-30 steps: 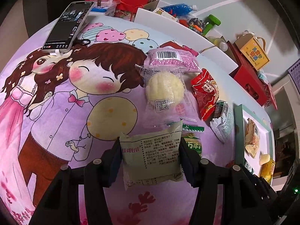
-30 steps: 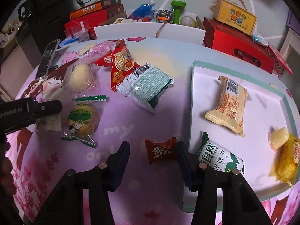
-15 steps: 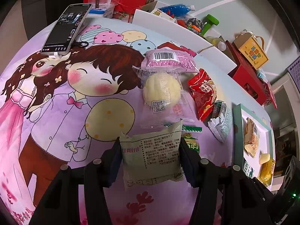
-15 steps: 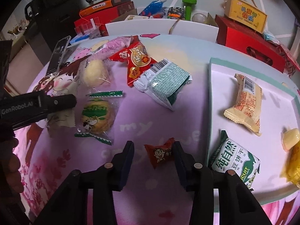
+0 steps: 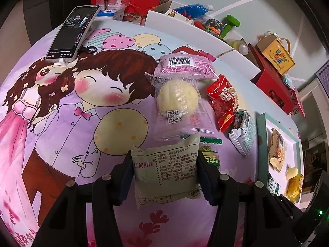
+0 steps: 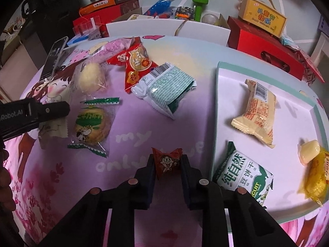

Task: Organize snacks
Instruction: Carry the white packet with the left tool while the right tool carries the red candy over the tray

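My left gripper is shut on a pale green biscuit packet, held above the cartoon-print tablecloth. My right gripper is shut on a small red candy with a cartoon face, just left of the white tray. On the tray lie a beige wafer bar, a green-and-white biscuit pack, a pale jelly cup and a yellow packet. Loose on the cloth are a round green-sealed cookie, a clear-wrapped bun, a pink packet, a red packet and a teal-white packet.
A phone lies propped at the far left of the cloth. Red boxes, a yellow carton, a green dumbbell and white panels crowd the far edge. The left gripper's black finger enters the right wrist view from the left.
My right gripper's fingers have closed onto the red candy, which lay loose between them a second ago. The left gripper keeps hold of the pale green packet and has drifted slightly.
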{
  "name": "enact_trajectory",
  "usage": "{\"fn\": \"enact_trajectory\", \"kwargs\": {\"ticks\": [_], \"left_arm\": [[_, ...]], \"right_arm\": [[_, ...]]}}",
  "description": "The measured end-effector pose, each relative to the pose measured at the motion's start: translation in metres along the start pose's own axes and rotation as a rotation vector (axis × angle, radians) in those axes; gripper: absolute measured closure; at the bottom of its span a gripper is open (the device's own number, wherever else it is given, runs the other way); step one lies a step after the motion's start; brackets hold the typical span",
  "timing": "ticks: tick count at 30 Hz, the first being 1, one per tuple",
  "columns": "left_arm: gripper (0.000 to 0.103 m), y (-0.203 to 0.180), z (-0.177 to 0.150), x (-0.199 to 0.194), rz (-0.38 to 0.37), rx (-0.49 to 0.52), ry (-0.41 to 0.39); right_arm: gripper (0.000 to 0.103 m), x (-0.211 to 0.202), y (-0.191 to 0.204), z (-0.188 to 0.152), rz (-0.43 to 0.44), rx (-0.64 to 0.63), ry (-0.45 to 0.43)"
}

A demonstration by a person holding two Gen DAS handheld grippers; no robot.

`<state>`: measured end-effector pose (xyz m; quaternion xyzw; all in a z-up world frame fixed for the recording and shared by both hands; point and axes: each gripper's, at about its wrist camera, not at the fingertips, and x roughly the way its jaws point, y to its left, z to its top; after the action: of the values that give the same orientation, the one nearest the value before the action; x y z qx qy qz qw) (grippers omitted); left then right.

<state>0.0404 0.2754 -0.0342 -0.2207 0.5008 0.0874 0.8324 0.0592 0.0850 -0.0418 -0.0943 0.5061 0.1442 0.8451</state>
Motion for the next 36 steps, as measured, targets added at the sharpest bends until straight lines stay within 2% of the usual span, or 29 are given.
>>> {"fn": "enact_trajectory", "kwargs": {"ticks": [13, 22, 28, 36], "left_arm": [[0.044, -0.012, 0.004, -0.014, 0.017, 0.047, -0.046], [0.044, -0.041, 0.003, -0.026, -0.005, 0.120, -0.079], [0.044, -0.075, -0.002, -0.033, -0.052, 0.190, -0.102], [0.044, -0.145, -0.025, -0.032, -0.188, 0.357, -0.086]], "right_arm": [[0.079, -0.030, -0.008, 0.010, 0.024, 0.040, -0.082], [0.079, -0.052, -0.030, 0.013, 0.042, 0.119, -0.144], [0.079, -0.063, -0.062, 0.012, 0.004, 0.205, -0.170], [0.079, -0.077, -0.136, -0.002, -0.090, 0.399, -0.184]]}}
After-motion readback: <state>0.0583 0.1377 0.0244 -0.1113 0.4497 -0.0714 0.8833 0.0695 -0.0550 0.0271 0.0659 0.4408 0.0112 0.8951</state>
